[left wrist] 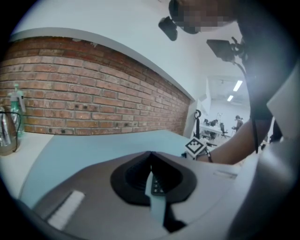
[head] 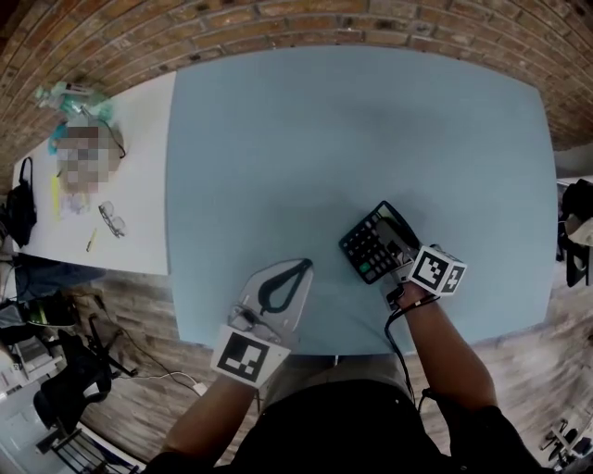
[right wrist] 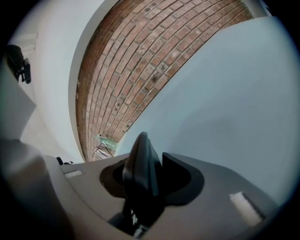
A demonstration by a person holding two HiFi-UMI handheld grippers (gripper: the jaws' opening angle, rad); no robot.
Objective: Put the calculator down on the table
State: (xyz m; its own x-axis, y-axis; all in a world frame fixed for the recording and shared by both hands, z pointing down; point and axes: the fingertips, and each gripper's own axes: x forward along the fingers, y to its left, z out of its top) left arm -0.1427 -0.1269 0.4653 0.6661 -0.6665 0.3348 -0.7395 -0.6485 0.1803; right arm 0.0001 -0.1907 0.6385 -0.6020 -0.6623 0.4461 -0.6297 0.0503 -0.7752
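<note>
A black calculator (head: 375, 243) with a green key patch is held tilted over the blue table (head: 352, 130), near its front edge. My right gripper (head: 401, 268) is shut on the calculator's near end. In the right gripper view the calculator (right wrist: 140, 173) stands edge-on between the jaws of the right gripper (right wrist: 149, 157). I cannot tell whether the calculator touches the table. My left gripper (head: 307, 266) hovers at the front left of the table, shut with nothing in it. In the left gripper view the tips of the left gripper (left wrist: 150, 153) meet.
A white side table (head: 130, 185) adjoins the blue one on the left, carrying a bottle (head: 74, 97), glasses (head: 111, 219) and a pen. A brick wall (head: 278, 23) runs behind. A black cable (head: 397, 338) hangs from the right gripper.
</note>
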